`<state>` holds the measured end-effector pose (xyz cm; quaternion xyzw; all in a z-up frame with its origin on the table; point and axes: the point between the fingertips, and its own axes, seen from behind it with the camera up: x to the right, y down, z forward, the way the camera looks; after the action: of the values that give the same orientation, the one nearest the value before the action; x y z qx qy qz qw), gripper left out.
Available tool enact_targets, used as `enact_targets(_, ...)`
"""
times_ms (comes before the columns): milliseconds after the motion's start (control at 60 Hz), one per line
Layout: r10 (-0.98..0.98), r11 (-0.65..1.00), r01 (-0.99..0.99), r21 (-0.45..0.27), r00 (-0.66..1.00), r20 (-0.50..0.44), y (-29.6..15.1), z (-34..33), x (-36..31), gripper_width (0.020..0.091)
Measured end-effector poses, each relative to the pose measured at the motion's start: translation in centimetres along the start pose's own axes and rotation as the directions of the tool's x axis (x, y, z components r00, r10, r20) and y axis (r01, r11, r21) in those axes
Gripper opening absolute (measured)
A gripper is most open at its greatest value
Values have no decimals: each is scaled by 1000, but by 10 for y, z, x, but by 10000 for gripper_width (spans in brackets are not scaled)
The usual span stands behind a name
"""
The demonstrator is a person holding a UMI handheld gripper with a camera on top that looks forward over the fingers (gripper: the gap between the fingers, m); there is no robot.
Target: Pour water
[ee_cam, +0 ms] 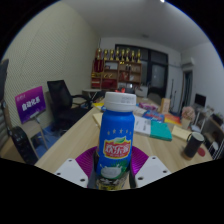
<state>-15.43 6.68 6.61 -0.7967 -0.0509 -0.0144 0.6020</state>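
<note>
A blue bottle (117, 135) with a white cap, a red label and a green-and-white lower part stands upright between my fingers. My gripper (112, 170) is shut on the bottle, with the purple pads (86, 161) pressed against its lower sides. The bottle seems lifted above the long wooden table (85, 135). A dark cup (194, 145) stands on the table to the right, beyond the fingers.
Books and papers (155, 127) lie on the table behind the bottle. Black office chairs (62, 100) line the left side. A shelf with red boxes (118, 68) stands at the far wall. A purple sign (30, 103) stands at left.
</note>
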Motion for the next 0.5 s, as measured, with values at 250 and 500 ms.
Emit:
enact_targets(250, 608, 788, -611, -81, 748, 266, -115, 1, 39, 456)
enact_targets(500, 950, -64, -966, -252, -136, 280, -151, 0, 178, 452)
